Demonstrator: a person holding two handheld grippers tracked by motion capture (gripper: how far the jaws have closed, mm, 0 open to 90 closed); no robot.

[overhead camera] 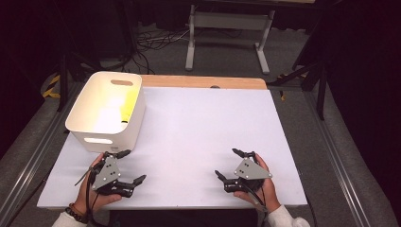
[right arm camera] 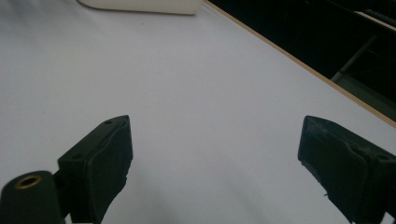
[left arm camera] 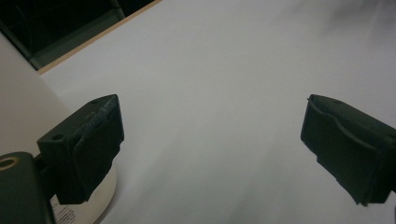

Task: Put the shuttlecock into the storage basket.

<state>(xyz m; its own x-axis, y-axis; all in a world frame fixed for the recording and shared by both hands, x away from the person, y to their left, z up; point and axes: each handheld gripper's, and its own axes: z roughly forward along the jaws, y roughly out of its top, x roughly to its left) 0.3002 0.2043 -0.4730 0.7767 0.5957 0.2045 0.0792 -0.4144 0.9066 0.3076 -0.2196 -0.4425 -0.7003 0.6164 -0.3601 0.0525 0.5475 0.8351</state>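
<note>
White plastic bin (overhead camera: 106, 113), rounded corners, slot handles, yellow item (overhead camera: 128, 106) inside, sits at table (overhead camera: 208, 127) far-left. Left gripper (overhead camera: 134, 166) just beside it, jaws spread, empty. Right gripper (overhead camera: 229, 163) likewise released. Label print unreadable.

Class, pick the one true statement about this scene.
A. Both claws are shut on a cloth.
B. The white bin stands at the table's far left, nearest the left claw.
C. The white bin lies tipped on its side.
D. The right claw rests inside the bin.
B: the white bin stands upright at the table's far left, just beyond the open left claw, while the open right claw sits apart at the right.
</note>
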